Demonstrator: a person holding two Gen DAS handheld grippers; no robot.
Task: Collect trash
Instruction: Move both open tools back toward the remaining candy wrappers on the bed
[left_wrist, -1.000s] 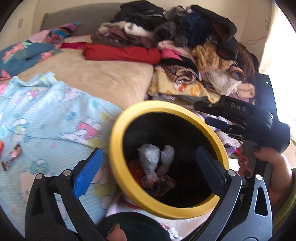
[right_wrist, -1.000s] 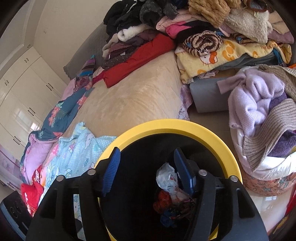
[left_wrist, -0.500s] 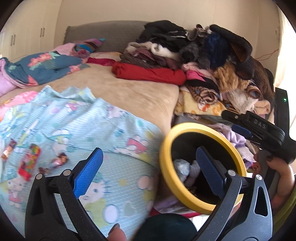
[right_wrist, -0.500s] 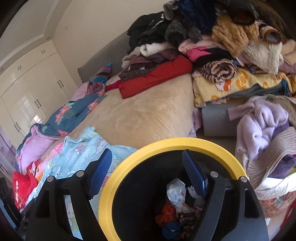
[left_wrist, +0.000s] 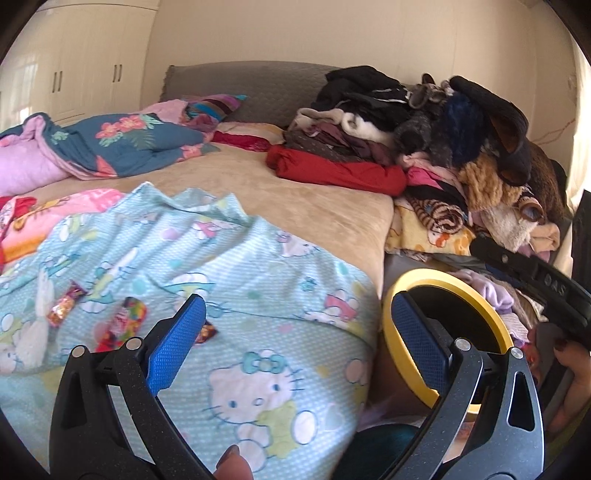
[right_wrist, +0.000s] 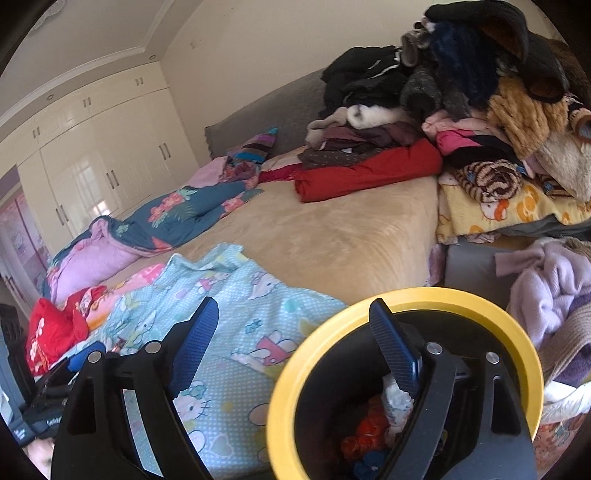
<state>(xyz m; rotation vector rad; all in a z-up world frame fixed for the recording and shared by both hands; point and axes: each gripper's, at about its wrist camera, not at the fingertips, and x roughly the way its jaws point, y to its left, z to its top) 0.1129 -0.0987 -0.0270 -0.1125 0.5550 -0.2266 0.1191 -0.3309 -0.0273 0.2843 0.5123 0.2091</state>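
Several bright sweet wrappers (left_wrist: 125, 325) and a white scrap (left_wrist: 40, 295) lie on the pale blue cartoon-cat blanket (left_wrist: 258, 280) on the bed. My left gripper (left_wrist: 295, 299) hovers open over the blanket just right of them, nothing between its blue pads. A black bin with a yellow rim (left_wrist: 491, 321) stands by the bed's corner. In the right wrist view its rim (right_wrist: 406, 295) sits under my right gripper (right_wrist: 293, 302), whose jaws are opening and hold nothing. Crumpled trash (right_wrist: 369, 439) lies in the bin. A hand (left_wrist: 569, 369) holds the right tool's body.
A tall heap of clothes (left_wrist: 461, 147) and a folded red cloth (left_wrist: 332, 173) fill the bed's far right. A floral quilt (left_wrist: 122, 140) lies at far left. A basket of lilac knitwear (right_wrist: 554, 288) stands beside the bin. White wardrobes (right_wrist: 92, 147) line the far wall.
Both views swung left from the bin onto the bed. The bin slid to the right edge of the left wrist view and wrappers came into sight. The right jaws widened.
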